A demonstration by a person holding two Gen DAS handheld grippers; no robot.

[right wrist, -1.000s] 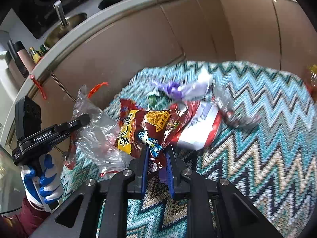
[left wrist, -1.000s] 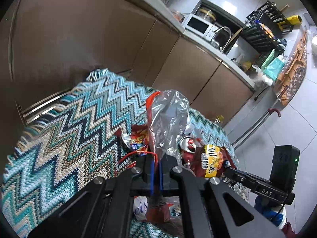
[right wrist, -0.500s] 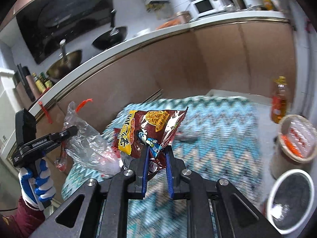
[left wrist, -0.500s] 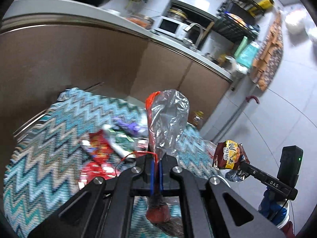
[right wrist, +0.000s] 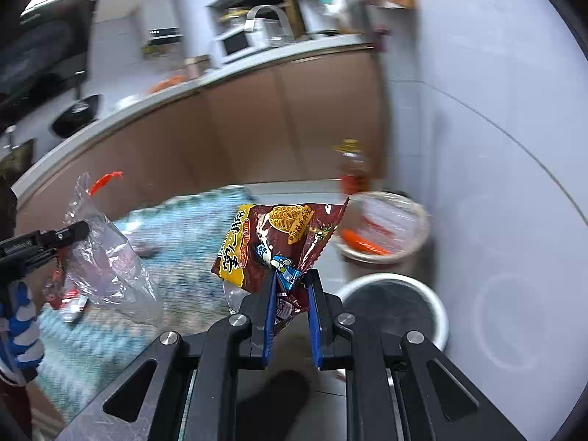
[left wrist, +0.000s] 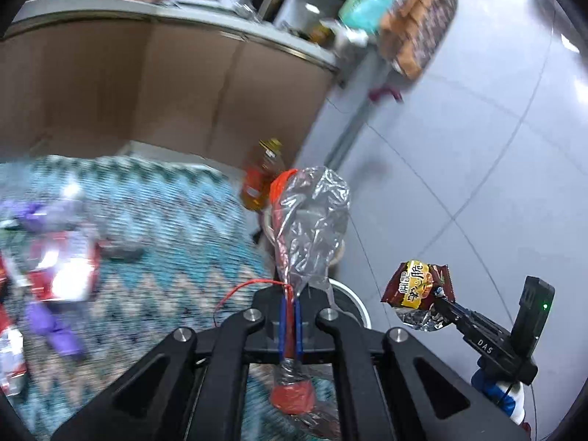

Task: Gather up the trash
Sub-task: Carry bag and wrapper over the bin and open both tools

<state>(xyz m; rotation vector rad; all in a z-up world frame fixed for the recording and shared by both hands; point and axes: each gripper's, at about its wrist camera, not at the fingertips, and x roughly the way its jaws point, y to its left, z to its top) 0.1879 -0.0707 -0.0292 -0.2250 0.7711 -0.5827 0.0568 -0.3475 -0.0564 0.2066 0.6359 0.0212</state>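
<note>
My left gripper [left wrist: 290,296] is shut on a crumpled clear plastic bag [left wrist: 312,220] with a red drawstring; the bag sticks up above the blue pads. My right gripper [right wrist: 290,279] is shut on a brown and yellow noodle snack wrapper [right wrist: 279,239], held in the air to the left of a white-rimmed bin [right wrist: 397,307]. The same wrapper [left wrist: 415,284] shows at the right of the left wrist view. The bag [right wrist: 106,253] hangs from the left gripper in the right wrist view. More wrappers [left wrist: 62,268] lie blurred on the teal zigzag rug [left wrist: 165,228].
A wicker basket [right wrist: 386,224] lined with plastic stands behind the bin, with an oil bottle [right wrist: 352,165] beyond it. Brown kitchen cabinets [left wrist: 147,84] run along the back under a counter. Pale tiled floor [left wrist: 477,147] spreads to the right. A gloved hand [right wrist: 18,323] holds the left gripper.
Both grippers have swung right, off the rug toward the bin and basket, each still holding its item. The snack wrapper has been lifted off the trash pile.
</note>
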